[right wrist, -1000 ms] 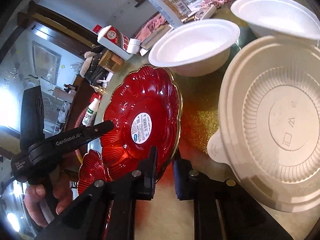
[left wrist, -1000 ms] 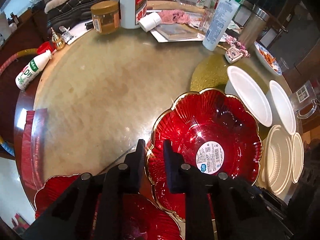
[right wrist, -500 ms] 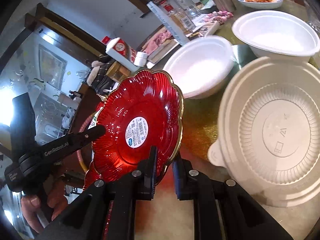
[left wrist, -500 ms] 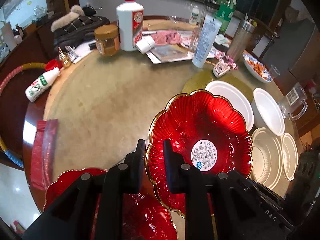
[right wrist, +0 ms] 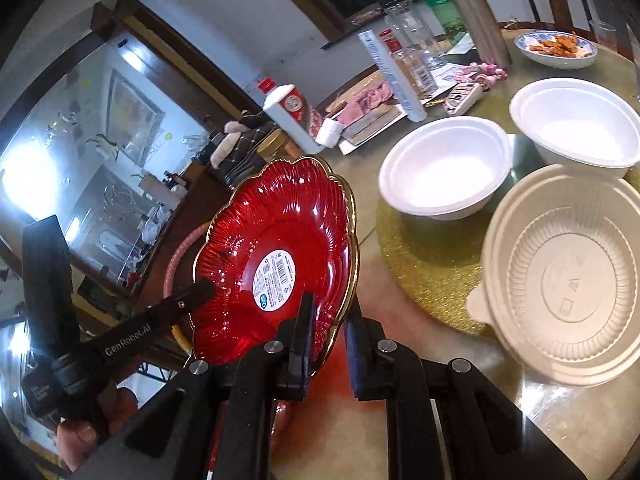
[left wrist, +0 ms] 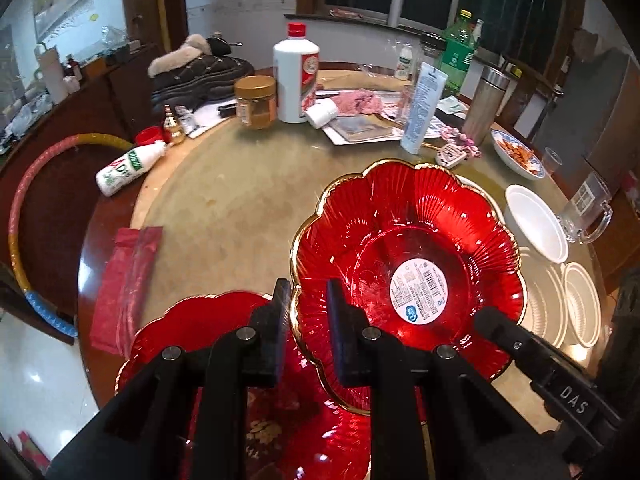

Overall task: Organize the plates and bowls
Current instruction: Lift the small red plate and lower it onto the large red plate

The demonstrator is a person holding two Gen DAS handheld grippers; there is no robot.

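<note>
Grippers both clamped on one red scalloped gold-rimmed glass plate (left wrist: pixel 408 264), held tilted above the round table (left wrist: pixel 240 208).
Left gripper (left wrist: pixel 306 304) and right gripper (right wrist: pixel 326 320) pinched opposite rims; second red plate (left wrist: pixel 200 328) lay beneath; two white foam bowls (right wrist: pixel 446 168), two beige plastic lids (right wrist: pixel 568 276).

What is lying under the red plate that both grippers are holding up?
Under the lifted red plate lies a second red plate on the table, at the near edge. Its right part is covered by the lifted plate and the left gripper.
</note>
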